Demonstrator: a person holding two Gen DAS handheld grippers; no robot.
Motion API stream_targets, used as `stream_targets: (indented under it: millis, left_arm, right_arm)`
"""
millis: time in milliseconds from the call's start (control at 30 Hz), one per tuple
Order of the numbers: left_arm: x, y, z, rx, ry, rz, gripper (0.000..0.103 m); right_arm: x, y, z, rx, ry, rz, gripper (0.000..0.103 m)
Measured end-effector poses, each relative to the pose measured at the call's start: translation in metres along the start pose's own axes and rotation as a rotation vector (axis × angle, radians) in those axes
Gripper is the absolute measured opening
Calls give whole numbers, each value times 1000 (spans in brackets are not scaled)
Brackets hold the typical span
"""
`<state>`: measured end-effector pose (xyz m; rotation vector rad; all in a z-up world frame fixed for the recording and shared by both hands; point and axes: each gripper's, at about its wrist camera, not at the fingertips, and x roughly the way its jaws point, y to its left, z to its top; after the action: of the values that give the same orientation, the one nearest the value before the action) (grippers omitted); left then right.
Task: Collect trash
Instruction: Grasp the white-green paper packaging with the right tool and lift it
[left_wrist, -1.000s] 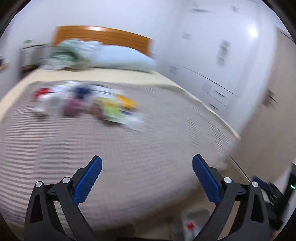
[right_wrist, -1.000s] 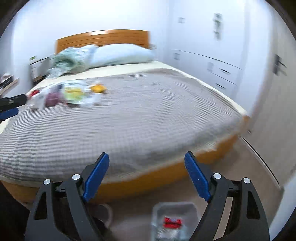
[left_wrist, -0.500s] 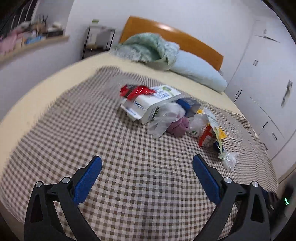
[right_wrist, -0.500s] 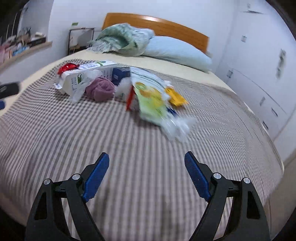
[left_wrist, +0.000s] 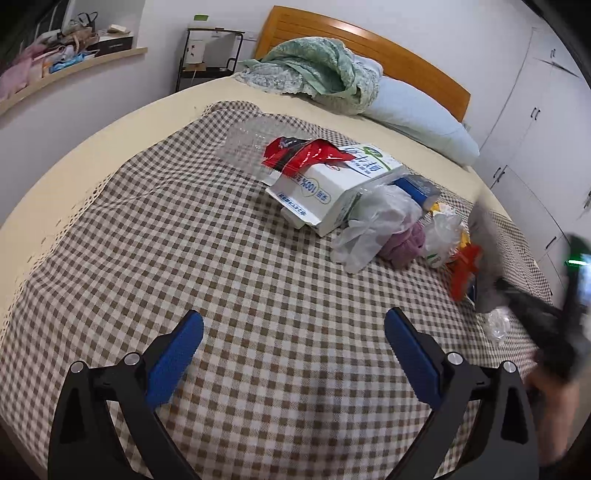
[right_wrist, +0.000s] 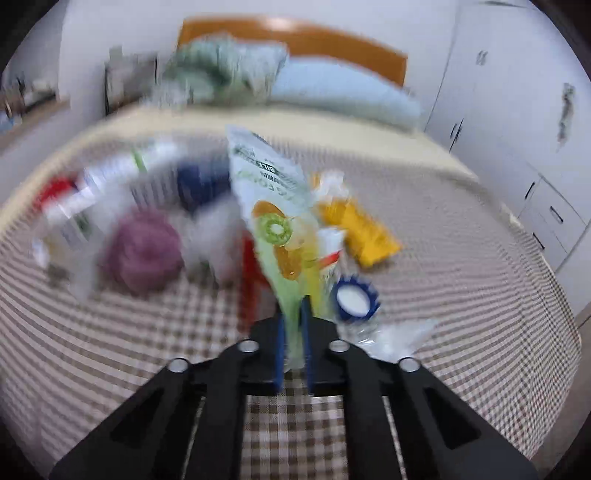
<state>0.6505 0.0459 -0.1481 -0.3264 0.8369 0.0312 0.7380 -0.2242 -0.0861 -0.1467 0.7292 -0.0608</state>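
A trash pile lies on the checked bed cover (left_wrist: 184, 240): a white carton (left_wrist: 332, 184) under a red wrapper (left_wrist: 306, 155), a clear plastic bag (left_wrist: 373, 221), a purple cloth ball (left_wrist: 404, 243) and a clear tray (left_wrist: 251, 144). My left gripper (left_wrist: 293, 321) hovers open over bare cover, short of the pile. My right gripper (right_wrist: 291, 314) is closing; its blue pads press on the lower end of a green fruit snack bag (right_wrist: 273, 206), which stands up from the jaws. A yellow wrapper (right_wrist: 365, 232) and a blue-rimmed cap (right_wrist: 354, 299) lie just right of it.
A green blanket (left_wrist: 317, 70) and a pale blue pillow (left_wrist: 417, 114) rest against the wooden headboard (left_wrist: 369, 40). White wardrobe doors (left_wrist: 535, 147) run along the right. A cluttered wall shelf (left_wrist: 66, 70) and a black rack (left_wrist: 207, 55) stand at the left.
Both grippers swung from the foot of the bed in toward the trash pile. The right gripper went from wide open to shut on the fruit snack bag. The left stayed open.
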Motion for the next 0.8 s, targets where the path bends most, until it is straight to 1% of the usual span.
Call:
stream_targets:
  millis: [33, 67, 133, 167, 267, 333, 400, 433, 467, 567, 633, 667, 700, 733, 767, 800]
  left_arm:
    - [2, 1, 1, -8, 4, -5, 95]
    - [4, 1, 1, -14, 9, -9, 95]
    - [8, 0, 1, -14, 27, -18, 95]
    - [9, -1, 0, -12, 31, -23, 95]
    - [7, -6, -4, 12, 22, -19, 95]
    - [4, -10, -7, 44, 10, 1, 95]
    - [3, -11, -8, 54, 5, 11, 95]
    - [3, -12, -9, 56, 5, 15, 95]
    - [4, -13, -9, 57, 8, 15, 95]
    - [5, -19, -13, 73, 18, 15, 95]
    - [7, -25, -16, 112, 18, 26, 95]
    - [8, -27, -17, 129, 15, 33, 95]
    - [8, -29, -18, 142, 12, 40, 95]
    - [9, -30, -19, 159, 12, 51, 95]
    - [10, -31, -19, 162, 13, 53, 95]
    - [10, -30, -20, 159, 17, 49, 95]
  right_arm:
    - [-14, -3, 0, 17, -27, 21, 3]
    - [-30, -7, -3, 44, -42, 76, 3]
    - [-55, -14, -15, 115, -47, 197, 3]
    - [-60, -16, -19, 142, -43, 240, 3]
    - [-77, -26, -32, 209, -50, 326, 3]
    - [-81, -29, -40, 225, -37, 348, 3]
    - [-77, -24, -46, 201, 7, 374, 3]
    - [-74, -22, -51, 200, 16, 376, 3]
    - [-66, -23, -56, 223, 27, 380, 3]
    - [-41, -21, -74, 303, 59, 430, 3]
    - [-34, -19, -77, 336, 48, 452, 3]
    - [-34, -15, -75, 329, 32, 424, 3]
    - [-38, -14, -73, 323, 25, 411, 0]
    - [-41, -14, -71, 314, 13, 409, 0]
    - [-44, -14, -68, 298, 1, 395, 0]
    - [-45, -16, -67, 280, -5, 363, 0]
